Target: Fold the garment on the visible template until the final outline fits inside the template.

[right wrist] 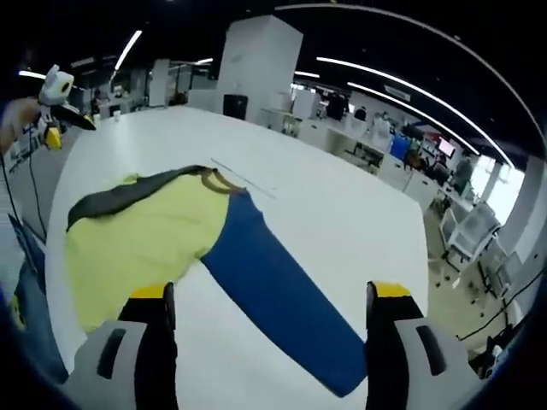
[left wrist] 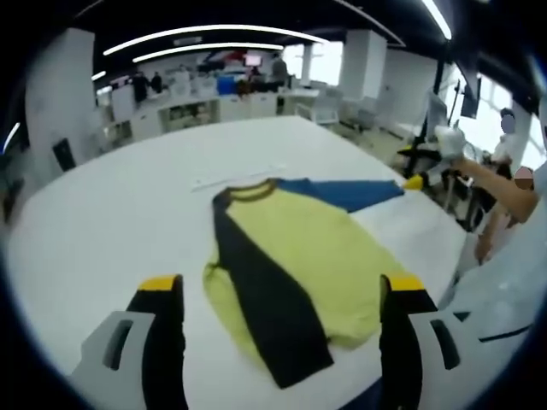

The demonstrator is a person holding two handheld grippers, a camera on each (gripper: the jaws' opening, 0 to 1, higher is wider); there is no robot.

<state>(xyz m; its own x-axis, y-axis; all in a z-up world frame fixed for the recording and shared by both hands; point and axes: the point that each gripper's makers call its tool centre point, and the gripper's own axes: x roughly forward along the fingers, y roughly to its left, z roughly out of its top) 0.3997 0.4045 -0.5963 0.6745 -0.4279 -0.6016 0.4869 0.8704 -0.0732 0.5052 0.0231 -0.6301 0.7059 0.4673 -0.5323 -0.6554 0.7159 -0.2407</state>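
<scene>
1. While the garment (left wrist: 291,265) lies flat on the white bench (left wrist: 111,213), its dark sleeve (left wrist: 265,299) is folded across the yellow body and its blue sleeve (right wrist: 273,282) stretches straight out, so the outline is likely too wide for the template; a faint line on the bench (right wrist: 256,184) beyond the collar may be its edge, though that cannot be told.
2. With the left hand-held gripper (left wrist: 282,295) held above the hem, jaws spread and empty, a low pinch could catch both the dark sleeve and the body under it and drag the finished fold loose.
3. Since the right hand-held gripper (right wrist: 269,299) hangs over the blue sleeve with its jaws wide apart and nothing between them, a grasp far from the cuff could leave the tail trailing and creased when it is carried over.
4. Because the cloth is slack, a quick lift could slide the whole garment across the smooth bench and out of line.
5. Near the right edge the hem sits close to the bench's border, where a tug could pull it over.
</scene>
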